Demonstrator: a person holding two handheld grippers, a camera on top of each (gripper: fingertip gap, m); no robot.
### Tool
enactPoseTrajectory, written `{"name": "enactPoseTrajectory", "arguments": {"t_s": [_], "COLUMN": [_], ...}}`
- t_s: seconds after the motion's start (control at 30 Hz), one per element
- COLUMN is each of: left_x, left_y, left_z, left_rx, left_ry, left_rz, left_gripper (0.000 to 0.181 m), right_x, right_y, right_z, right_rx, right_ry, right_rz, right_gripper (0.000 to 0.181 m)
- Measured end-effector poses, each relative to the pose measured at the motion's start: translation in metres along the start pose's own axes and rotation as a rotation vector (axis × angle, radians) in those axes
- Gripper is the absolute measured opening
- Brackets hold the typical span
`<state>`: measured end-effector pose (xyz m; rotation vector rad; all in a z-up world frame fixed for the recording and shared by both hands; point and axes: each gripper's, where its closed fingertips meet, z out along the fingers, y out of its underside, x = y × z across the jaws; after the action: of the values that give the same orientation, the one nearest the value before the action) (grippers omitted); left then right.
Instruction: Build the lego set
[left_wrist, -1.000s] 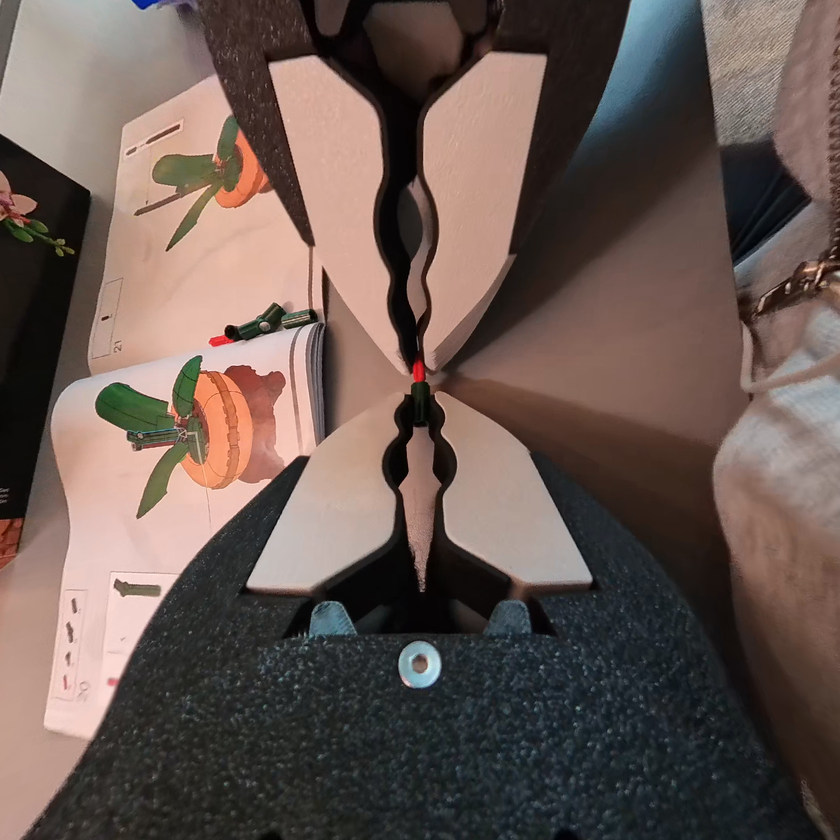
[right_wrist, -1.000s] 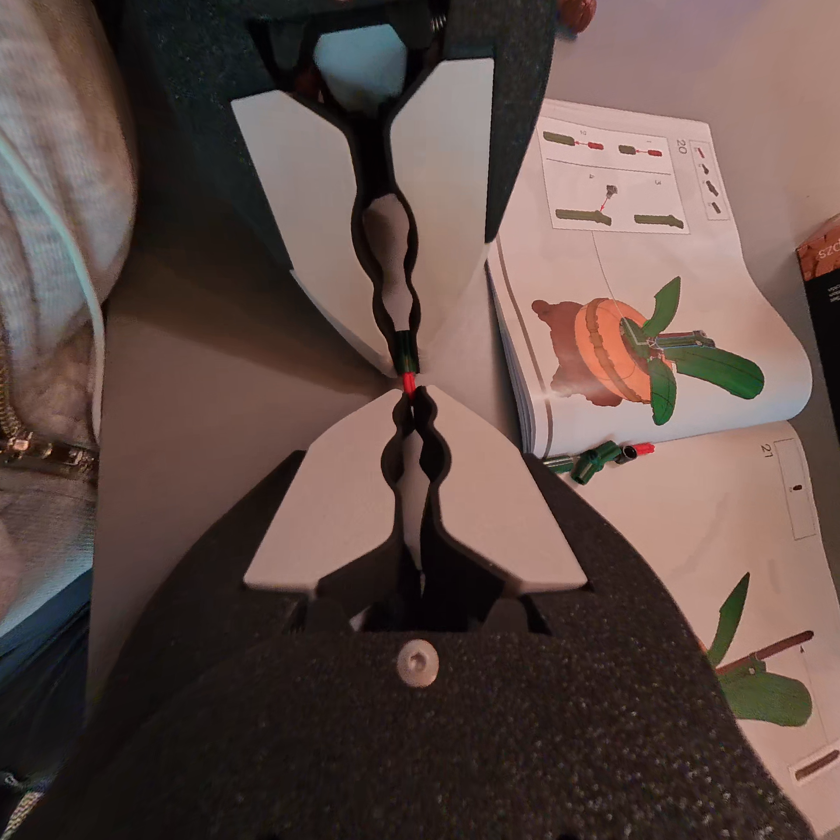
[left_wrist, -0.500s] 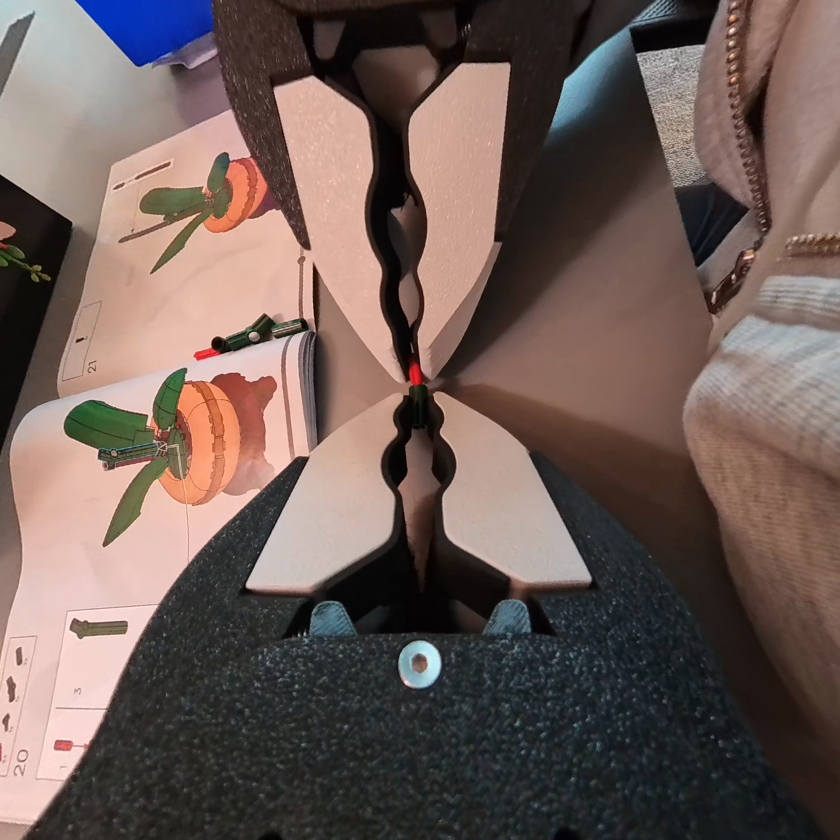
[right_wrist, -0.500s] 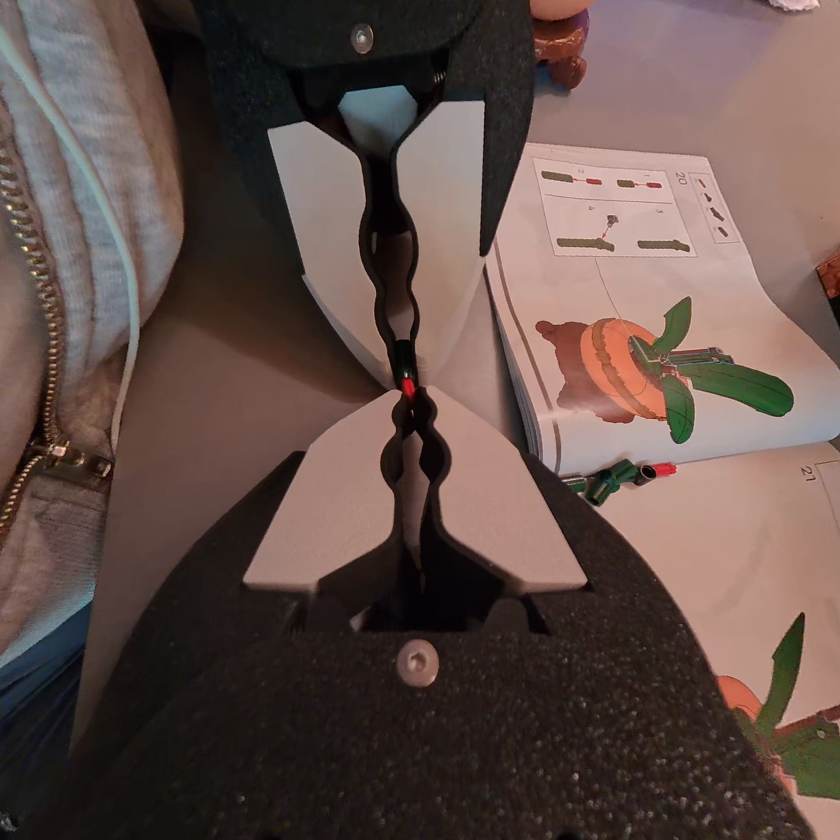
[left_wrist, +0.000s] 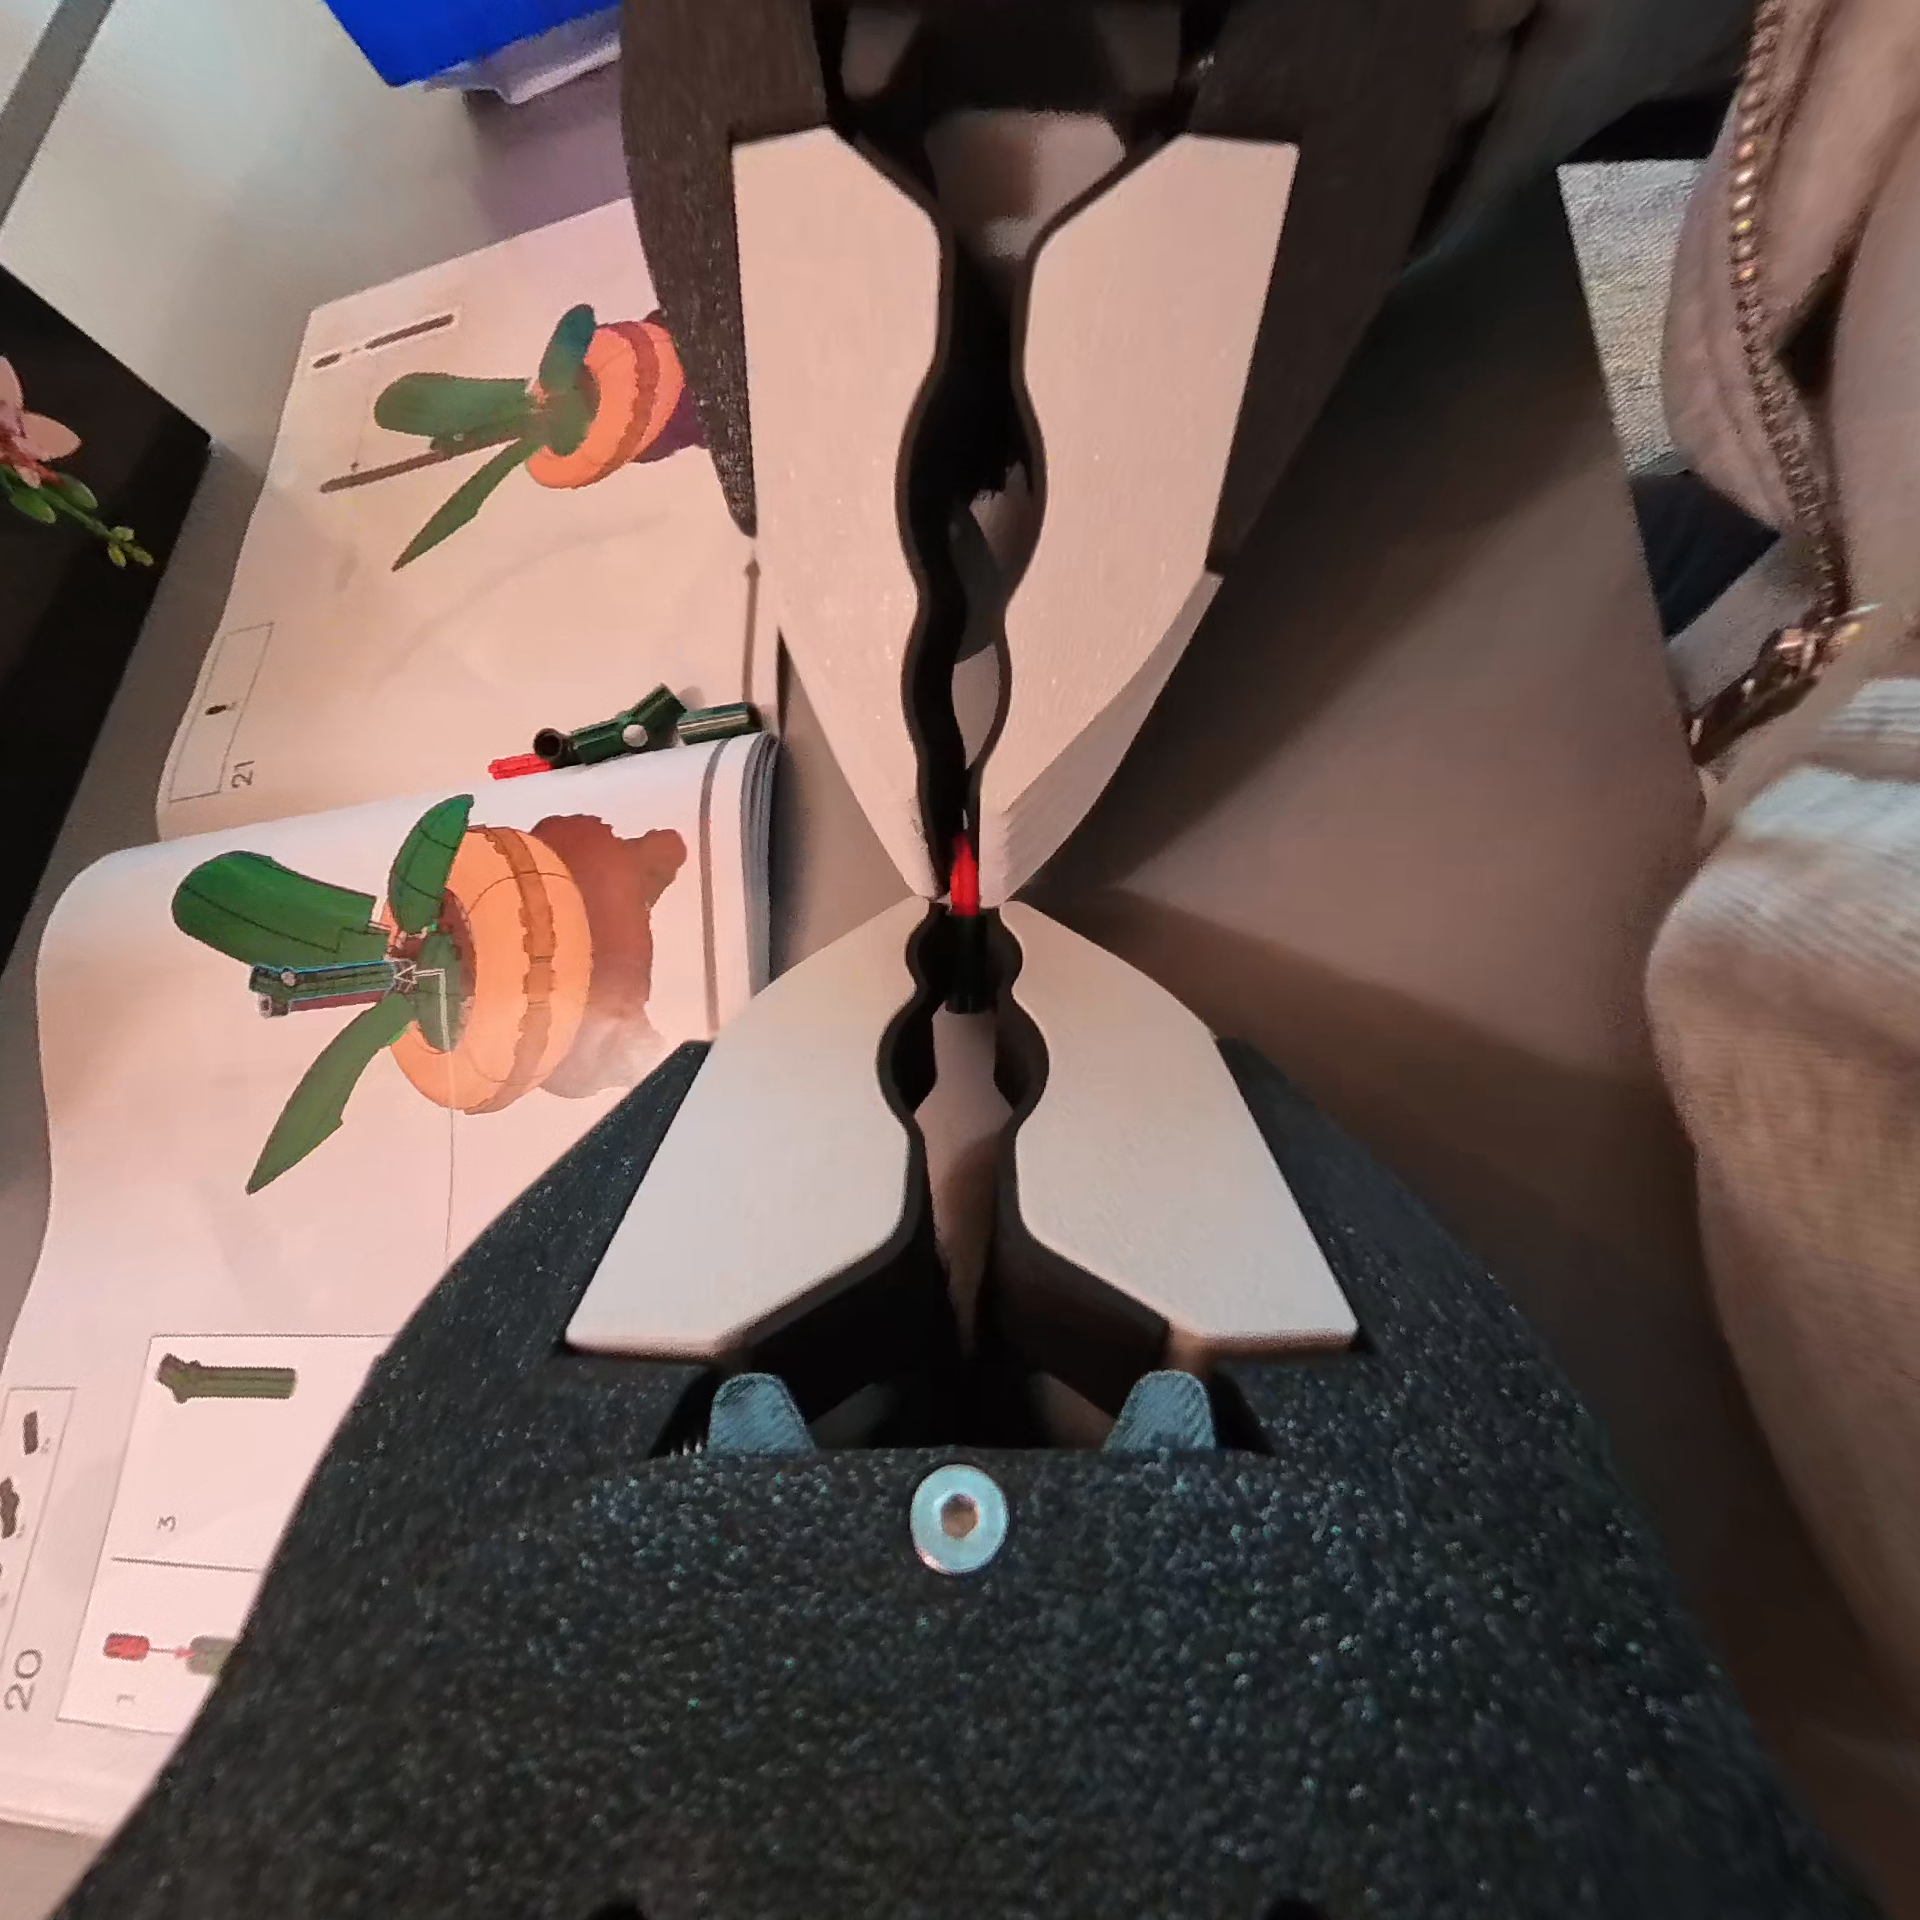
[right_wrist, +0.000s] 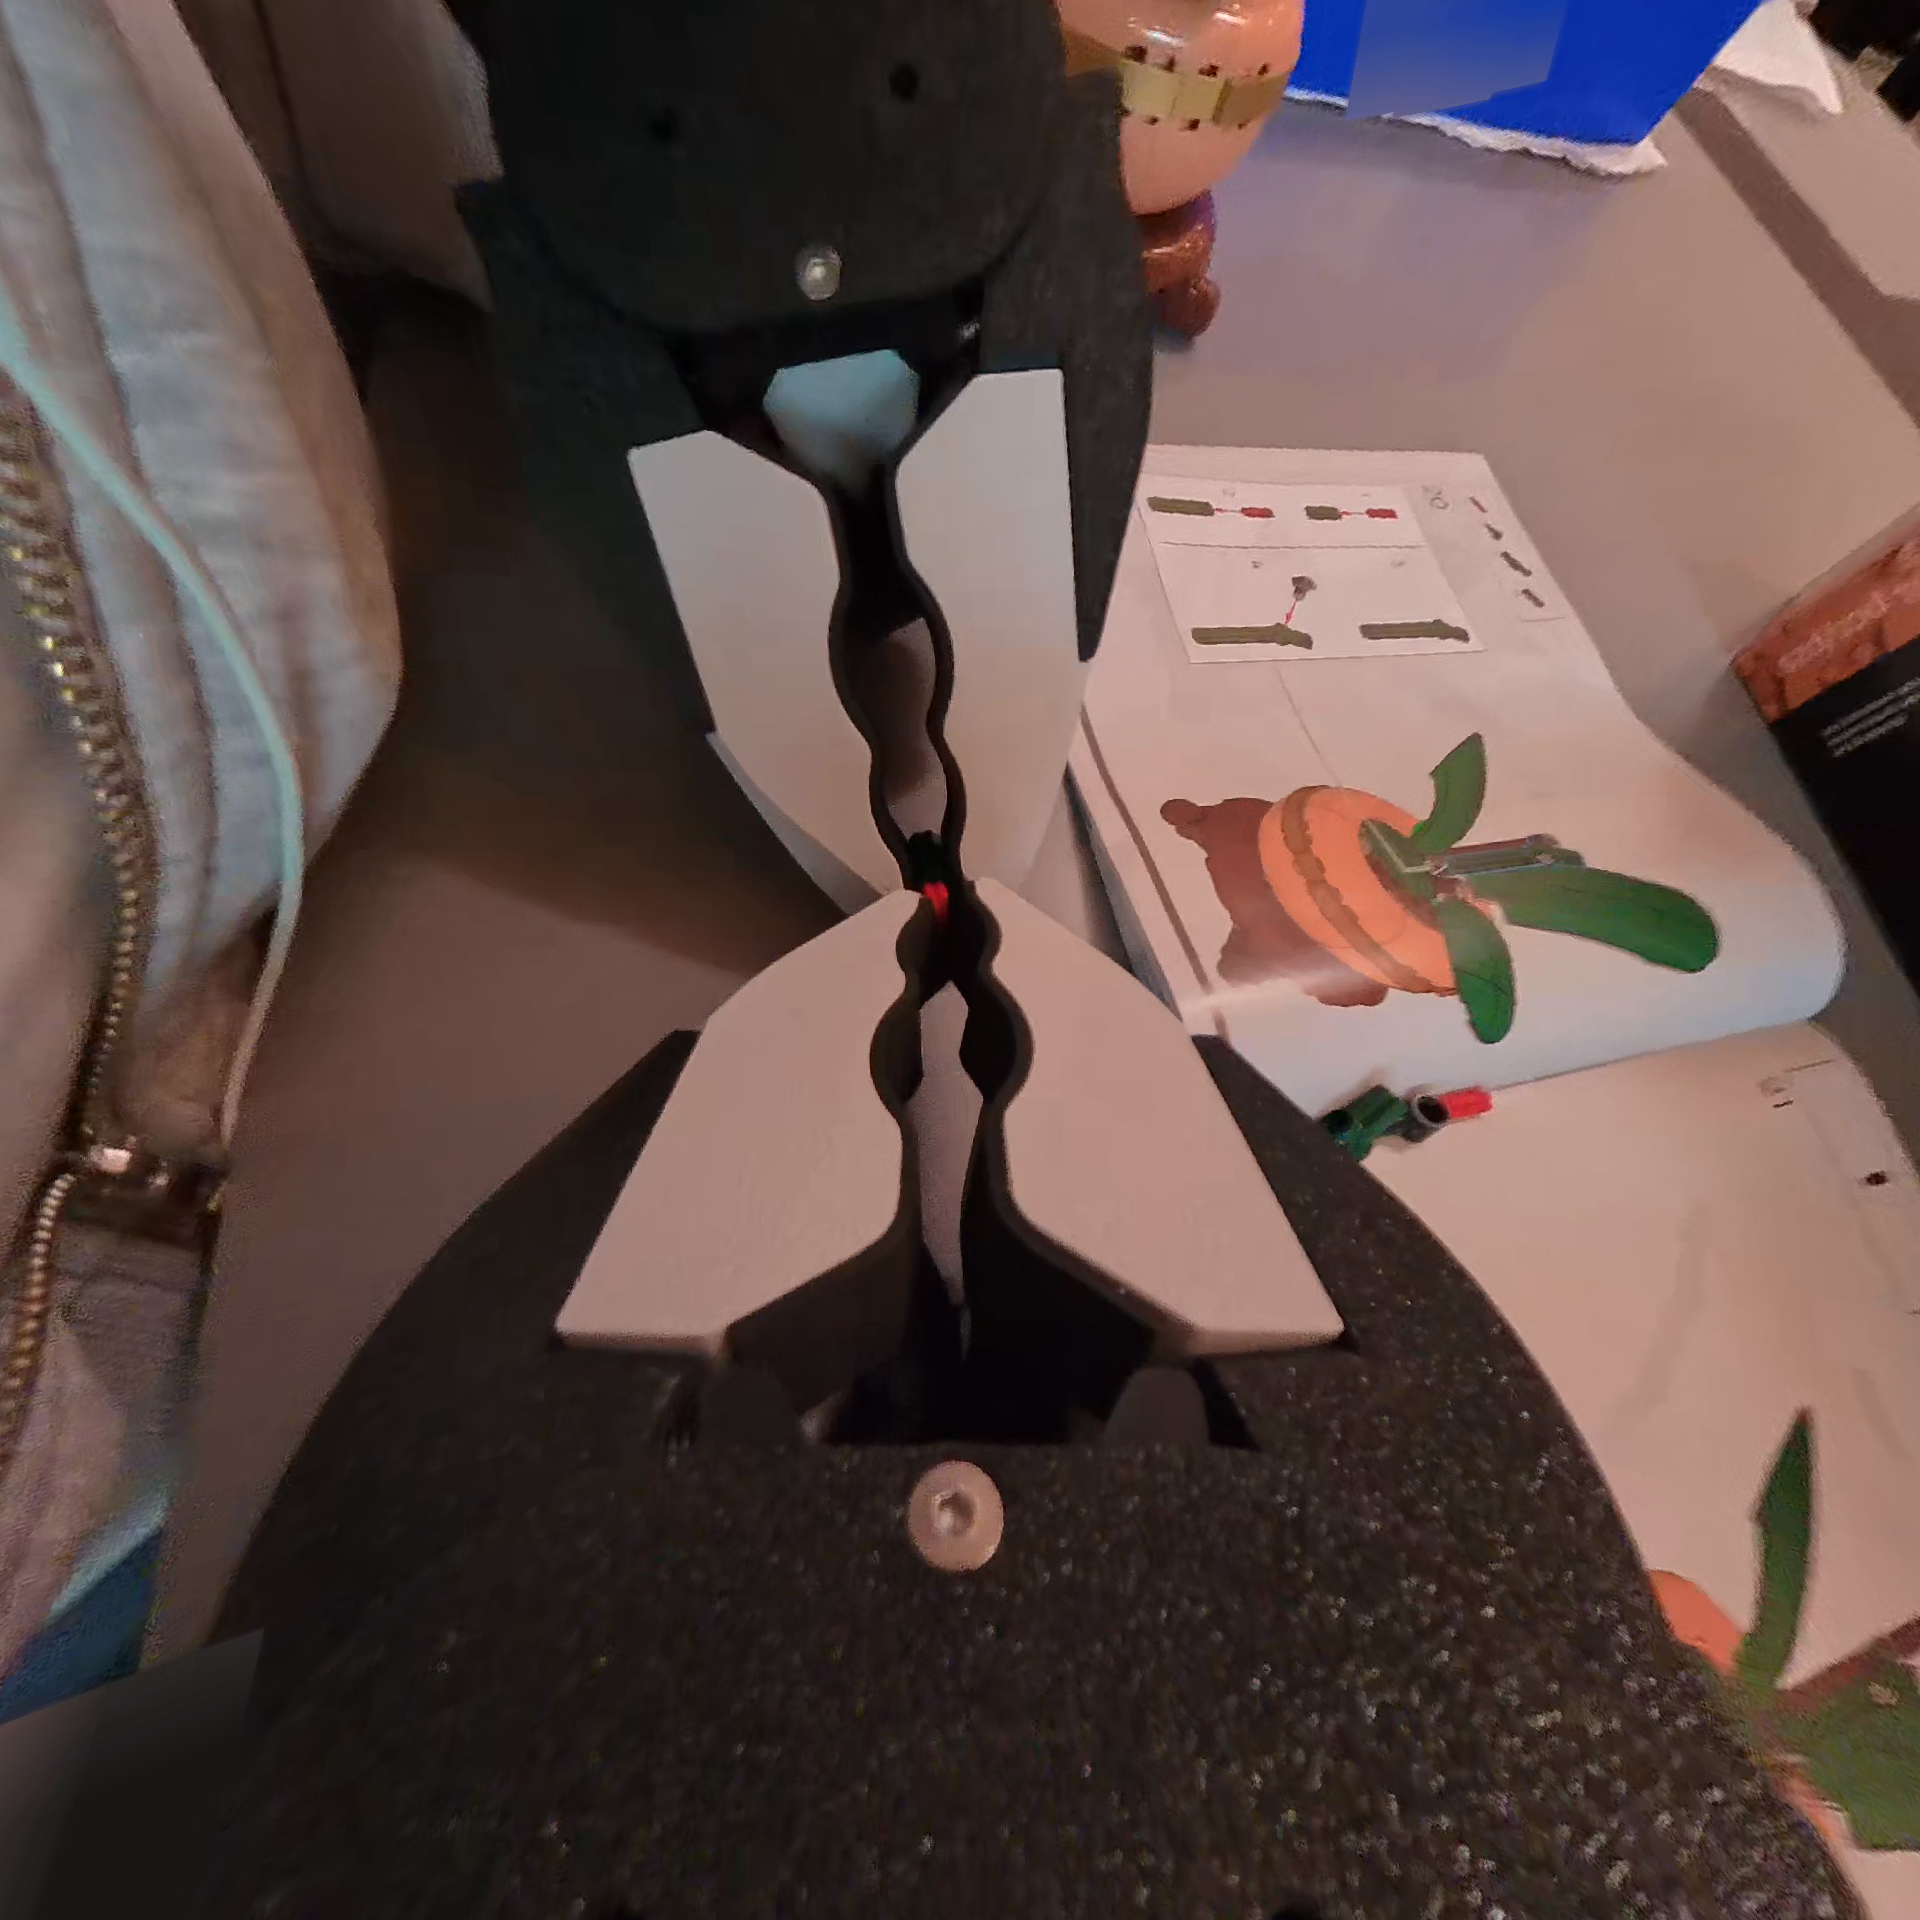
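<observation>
Pushing red pin (left_wrist: 963, 871) into green piece (left_wrist: 966, 966): we keep both hand-held grippers clenched, L (left_wrist: 964, 940) on green, R (right_wrist: 938, 914) on red, lined up straight.

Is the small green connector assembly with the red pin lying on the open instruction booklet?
Yes, the small green connector assembly with the red pin lies loose on the open paper instruction booklet, along the fold between its two pages.

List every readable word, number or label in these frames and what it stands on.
I do not copy out writing, so this lists only where it stands.
Instruction booklet: printed page and step numbers near the page edges.
Dark box: pale lines of print, blurred.
Nothing else shows writing.
</observation>
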<state>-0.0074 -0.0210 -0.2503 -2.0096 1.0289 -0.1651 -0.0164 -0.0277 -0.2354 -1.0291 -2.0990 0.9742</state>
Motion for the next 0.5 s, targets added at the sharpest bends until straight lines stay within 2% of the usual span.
{"name": "enactPoseTrajectory", "arguments": {"t_s": [0.13, 0.23, 0.3, 0.5], "left_x": [-0.004, -0.005, -0.002, -0.008], "left_y": [-0.006, -0.003, -0.002, 0.003], "left_z": [-0.002, -0.002, -0.002, -0.002], "left_rx": [0.044, 0.029, 0.021, -0.014], "left_ry": [-0.010, -0.032, -0.030, -0.068], "left_rz": [-0.020, 0.015, 0.037, 0.005], "left_gripper": [0.006, 0.018, 0.020, 0.019], "right_x": [0.003, 0.003, 0.002, 0.005], "right_y": [-0.001, 0.000, -0.001, 0.016], "right_z": [-0.009, -0.013, -0.013, -0.011], "right_rx": [0.022, 0.015, 0.025, -0.087], "right_ry": [-0.013, -0.014, -0.021, -0.004], "right_rz": [-0.022, -0.043, -0.035, -0.053], "right_gripper": [0.002, 0.002, 0.002, 0.002]}}
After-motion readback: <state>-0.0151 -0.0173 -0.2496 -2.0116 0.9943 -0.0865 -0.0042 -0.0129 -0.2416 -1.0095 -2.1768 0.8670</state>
